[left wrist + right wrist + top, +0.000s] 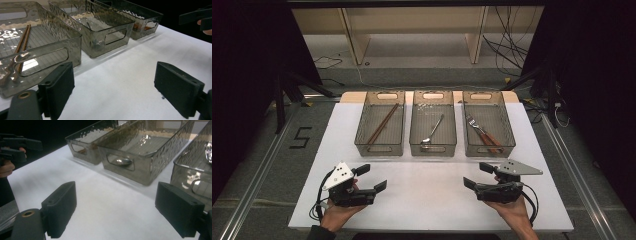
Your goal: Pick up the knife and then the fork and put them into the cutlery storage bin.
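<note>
Left claw (371, 177) wide open, right claw (479, 175) likewise

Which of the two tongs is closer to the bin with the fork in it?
Right. The right tongs sit just below the fork bin; the left tongs are far across the table, below the chopstick bin.

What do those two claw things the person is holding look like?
Each is a black, blocky handheld tool. The left gripper and right gripper both end in two flat, thick black rectangular jaws. Each carries a grey three-cornered plate on top, dotted with small holes, and a black cable loops from the back. A dark sleeve shows at the left wrist.
</note>
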Action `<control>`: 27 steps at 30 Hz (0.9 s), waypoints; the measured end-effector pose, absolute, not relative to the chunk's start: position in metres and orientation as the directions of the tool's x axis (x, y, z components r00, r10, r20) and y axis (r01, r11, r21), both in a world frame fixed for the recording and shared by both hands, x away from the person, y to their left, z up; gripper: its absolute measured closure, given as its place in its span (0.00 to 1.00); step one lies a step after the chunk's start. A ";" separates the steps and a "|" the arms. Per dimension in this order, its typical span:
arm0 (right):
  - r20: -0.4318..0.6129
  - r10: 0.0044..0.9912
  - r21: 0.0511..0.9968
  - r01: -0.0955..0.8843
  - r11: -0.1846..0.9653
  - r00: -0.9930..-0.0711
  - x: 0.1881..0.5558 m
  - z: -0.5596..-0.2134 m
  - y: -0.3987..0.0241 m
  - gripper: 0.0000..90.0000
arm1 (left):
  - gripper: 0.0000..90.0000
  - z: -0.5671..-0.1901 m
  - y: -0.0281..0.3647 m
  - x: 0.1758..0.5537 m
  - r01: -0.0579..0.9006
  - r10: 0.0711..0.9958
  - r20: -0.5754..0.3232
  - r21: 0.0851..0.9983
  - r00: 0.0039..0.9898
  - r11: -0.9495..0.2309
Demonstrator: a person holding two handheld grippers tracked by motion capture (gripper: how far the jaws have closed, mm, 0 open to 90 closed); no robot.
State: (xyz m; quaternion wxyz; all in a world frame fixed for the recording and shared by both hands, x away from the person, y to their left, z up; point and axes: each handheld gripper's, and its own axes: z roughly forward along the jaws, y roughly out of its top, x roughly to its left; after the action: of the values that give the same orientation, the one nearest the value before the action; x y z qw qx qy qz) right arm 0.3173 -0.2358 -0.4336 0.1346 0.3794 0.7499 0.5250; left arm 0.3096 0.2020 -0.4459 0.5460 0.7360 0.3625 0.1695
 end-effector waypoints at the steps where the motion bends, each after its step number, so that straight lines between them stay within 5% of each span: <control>1: 0.196 0.710 0.890 0.426 0.160 -0.676 0.316 -0.435 -0.236 0.20 | 0.18 -0.446 0.202 0.309 0.348 0.718 -0.147 0.927 0.680 -0.140; 27: 0.172 0.738 0.902 0.406 0.149 -0.652 0.307 -0.442 -0.243 0.20 | 0.18 -0.446 0.200 0.309 0.345 0.709 -0.146 0.927 0.690 -0.146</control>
State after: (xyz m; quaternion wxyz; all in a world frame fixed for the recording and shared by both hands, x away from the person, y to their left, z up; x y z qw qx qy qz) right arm 0.3068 -0.2434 -0.4417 0.1580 0.3859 0.7411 0.5261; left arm 0.3086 0.2005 -0.4462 0.5476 0.7384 0.3568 0.1661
